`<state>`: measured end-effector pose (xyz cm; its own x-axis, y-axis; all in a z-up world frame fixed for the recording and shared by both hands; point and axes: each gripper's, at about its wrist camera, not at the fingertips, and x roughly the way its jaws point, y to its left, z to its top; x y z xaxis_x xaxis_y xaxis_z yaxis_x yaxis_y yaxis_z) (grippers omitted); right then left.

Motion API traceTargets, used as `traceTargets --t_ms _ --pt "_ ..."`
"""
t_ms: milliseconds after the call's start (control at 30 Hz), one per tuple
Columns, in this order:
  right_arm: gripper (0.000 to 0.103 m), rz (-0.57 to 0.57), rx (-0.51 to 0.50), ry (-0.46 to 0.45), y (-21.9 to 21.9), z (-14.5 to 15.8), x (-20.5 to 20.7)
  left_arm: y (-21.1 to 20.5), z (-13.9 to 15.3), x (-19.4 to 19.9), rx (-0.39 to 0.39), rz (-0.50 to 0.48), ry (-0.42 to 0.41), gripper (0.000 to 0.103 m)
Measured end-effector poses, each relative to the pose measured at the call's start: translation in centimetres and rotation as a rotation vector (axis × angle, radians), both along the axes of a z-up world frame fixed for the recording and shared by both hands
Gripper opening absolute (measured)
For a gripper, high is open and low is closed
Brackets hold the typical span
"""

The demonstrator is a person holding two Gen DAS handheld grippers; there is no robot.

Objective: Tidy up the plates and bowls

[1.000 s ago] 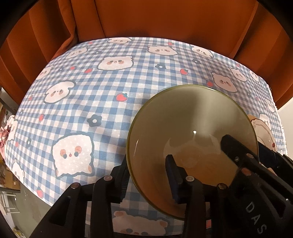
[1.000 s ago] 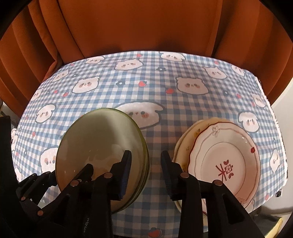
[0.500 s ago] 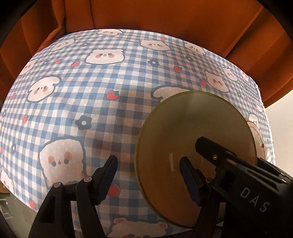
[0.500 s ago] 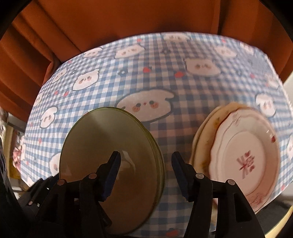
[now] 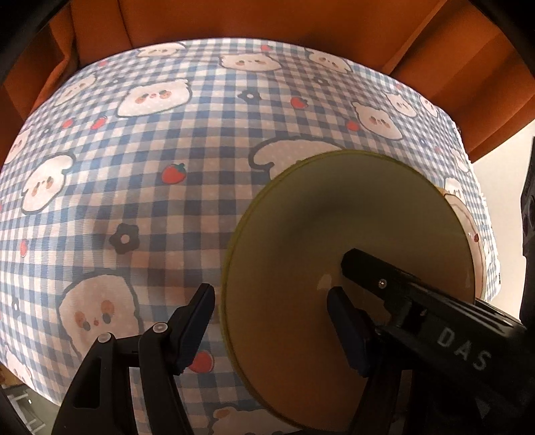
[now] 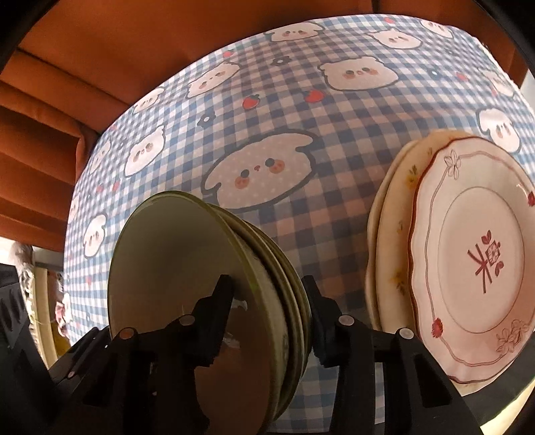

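Note:
A stack of olive-green bowls (image 6: 174,267) sits on the checked tablecloth (image 6: 301,134). My right gripper (image 6: 269,301) straddles the stack's right rim, one finger inside the top bowl and one outside. Its jaws are closing and the pads press on the rims. In the left wrist view the top green bowl (image 5: 351,227) fills the lower right. My left gripper (image 5: 272,321) stands open across its left rim, the outer finger just apart from it. The right gripper's finger (image 5: 384,277) reaches into the bowl there. A stack of cream plates (image 6: 474,267) with red trim lies to the right.
The bear-print tablecloth (image 5: 150,167) covers the whole table. Orange curtains (image 5: 267,20) hang close behind the far edge. The table's right edge (image 5: 481,187) is near the plates, of which a sliver (image 5: 468,221) shows behind the bowl.
My left gripper opened and let go of the green bowl's rim; the bowl now lies flat on the stack. My right gripper widened, shifted left over the stack's right rim and narrowed on it.

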<state>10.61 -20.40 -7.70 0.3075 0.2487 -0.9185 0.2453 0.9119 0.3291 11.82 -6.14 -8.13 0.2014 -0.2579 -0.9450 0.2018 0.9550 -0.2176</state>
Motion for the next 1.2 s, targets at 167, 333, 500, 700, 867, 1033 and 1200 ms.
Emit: traceTargets --t_ms 167,333,500,700,867,1033,1200 --pt "0.044 -0.023 0.023 0.002 -0.7 -0.1 -0.2 -0.3 -0.1 0.2 -0.024 -0.019 -0.011 0.071" --pt "0.044 -0.056 0.065 0.012 -1.4 -0.4 -0.3 -0.5 -0.3 0.4 -0.042 -0.017 -0.021 0.071" --pt "0.041 -0.046 0.028 0.02 -0.8 -0.1 -0.3 -0.8 0.1 0.0 -0.05 -0.048 -0.038 0.059" --pt "0.041 -0.055 -0.03 0.027 0.2 0.3 -0.7 -0.2 0.2 -0.5 -0.055 -0.057 -0.01 0.057" --pt "0.041 -0.064 -0.06 0.035 0.9 0.9 -1.2 0.6 0.7 -1.2 -0.074 -0.059 0.016 0.057" --pt "0.041 -0.084 -0.066 0.002 1.6 2.6 -1.9 1.3 2.7 -2.0 -0.084 -0.069 -0.016 0.057" --pt "0.041 -0.11 -0.074 -0.025 1.7 4.4 -3.2 1.3 4.2 -2.9 -0.089 -0.083 -0.045 0.057"
